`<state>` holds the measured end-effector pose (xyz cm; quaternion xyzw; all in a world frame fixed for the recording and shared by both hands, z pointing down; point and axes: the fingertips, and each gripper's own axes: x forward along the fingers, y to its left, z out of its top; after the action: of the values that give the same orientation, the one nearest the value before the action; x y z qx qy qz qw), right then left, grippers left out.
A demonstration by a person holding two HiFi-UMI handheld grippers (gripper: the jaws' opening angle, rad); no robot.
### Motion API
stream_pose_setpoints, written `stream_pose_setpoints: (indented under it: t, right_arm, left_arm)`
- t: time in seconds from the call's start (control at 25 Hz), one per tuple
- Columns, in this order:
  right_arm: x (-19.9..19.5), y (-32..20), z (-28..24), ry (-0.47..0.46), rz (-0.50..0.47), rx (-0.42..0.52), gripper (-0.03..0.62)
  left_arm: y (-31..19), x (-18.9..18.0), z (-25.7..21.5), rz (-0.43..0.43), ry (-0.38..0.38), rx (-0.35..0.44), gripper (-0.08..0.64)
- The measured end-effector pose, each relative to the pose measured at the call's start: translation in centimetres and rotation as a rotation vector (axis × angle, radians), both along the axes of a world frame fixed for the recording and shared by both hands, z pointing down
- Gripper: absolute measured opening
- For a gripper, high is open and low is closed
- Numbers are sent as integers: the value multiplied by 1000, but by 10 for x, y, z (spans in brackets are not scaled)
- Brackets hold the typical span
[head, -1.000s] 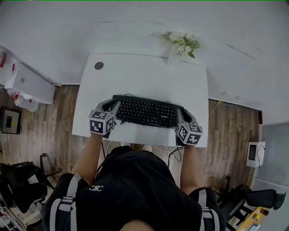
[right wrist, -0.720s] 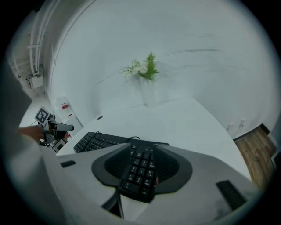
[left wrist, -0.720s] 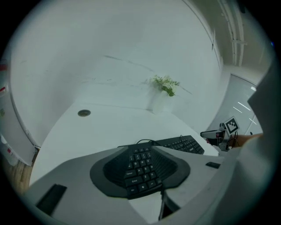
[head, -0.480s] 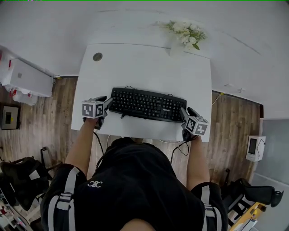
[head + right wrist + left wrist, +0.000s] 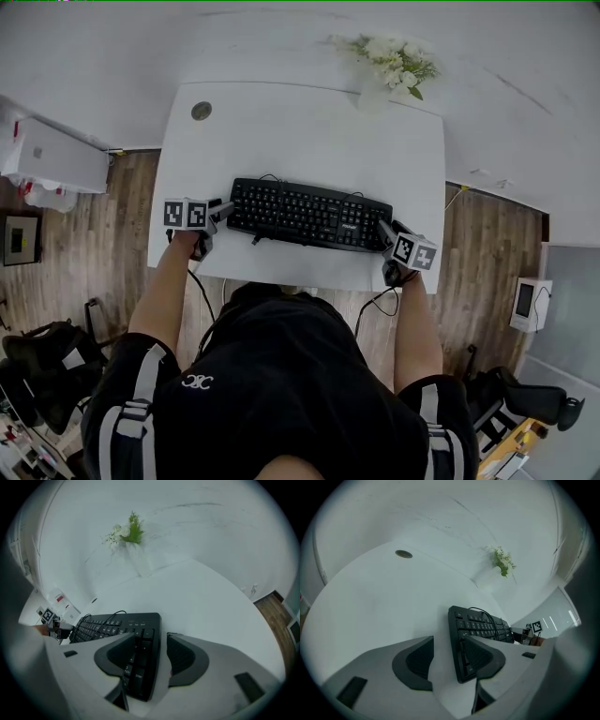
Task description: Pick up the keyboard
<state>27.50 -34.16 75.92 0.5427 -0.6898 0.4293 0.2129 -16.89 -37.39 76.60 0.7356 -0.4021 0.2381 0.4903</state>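
A black corded keyboard (image 5: pixel 309 214) lies flat across the near half of the white table (image 5: pixel 300 131). My left gripper (image 5: pixel 222 210) is at its left end and my right gripper (image 5: pixel 384 231) at its right end. In the left gripper view the jaws (image 5: pixel 447 660) are opening; the keyboard's (image 5: pixel 483 627) left edge sits in the gap beside the right pad, with no pad pressing on it. In the right gripper view the jaws (image 5: pixel 150 656) are opening too. The keyboard's (image 5: pixel 117 623) right end lies between them, with white table showing between its edge and the right pad.
A vase of white flowers (image 5: pixel 389 61) stands at the table's far right edge. A round grommet (image 5: pixel 201 111) marks the far left corner. Cables (image 5: pixel 202 291) hang off the near edge. A white cabinet (image 5: pixel 56 159) stands on the wooden floor to the left.
Both grippers have come down toward the table at the keyboard's two ends. Their marker cubes now sit farther out from the keyboard, which rests on the table.
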Motion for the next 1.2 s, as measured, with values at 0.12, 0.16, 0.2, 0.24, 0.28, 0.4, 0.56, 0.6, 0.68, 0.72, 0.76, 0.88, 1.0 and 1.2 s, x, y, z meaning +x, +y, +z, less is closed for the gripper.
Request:
stream_pose_setpoints:
  t: [0.12,0.16,0.2,0.24,0.28,0.4,0.56,0.6,0.68,0.72,0.76,0.88,1.0,1.2]
  right_arm:
    - [-5,-3,-2,-78,-5,6,210]
    - [-7,-3,-3,-109,-10,5,210]
    - [-9,-4,-4,-135,-15,2,211]
    - [-11,-4,-5,-154,-20,0,218]
    - [-11,-5,-6,-169,-24,-2,218]
    - [-11,-4,-6,-205,-28,-8,212]
    - [-8,-4,-4,-208,-40,-11,192]
    - [-9,-4,-4,-212,-45,-14,192]
    - [-10,-3,-3,-218,-52,-14,192]
    - [-10,-3,-4,-221,-52,-12,192]
    - [-10,-3,-4,-226,-47,-10,192]
    - [-11,-3,-5,-264,-13,-6,193]
    - [-10,0,-4,-295,14,-16,178]
    - [-5,12,-2,-290,4,-50,123]
  left_arm:
    - [-2,0,0,9,49,-14,214]
    - [-3,1,-1,10,77,-24,213]
    - [-3,4,-3,13,104,-34,213]
    - [-4,6,-4,22,120,-42,213]
    - [-3,9,-3,35,117,-46,213]
    - [-3,11,1,68,86,-51,193]
    - [-4,12,2,80,110,-72,193]
    - [-4,13,3,91,109,-76,193]
    - [-2,18,3,114,124,-89,193]
    - [-1,22,2,123,136,-96,193]
    - [-1,26,2,132,139,-98,193]
    - [-3,28,3,129,138,-91,175]
    - [-5,25,4,35,220,-116,154]
    - [7,25,3,24,293,-147,133]
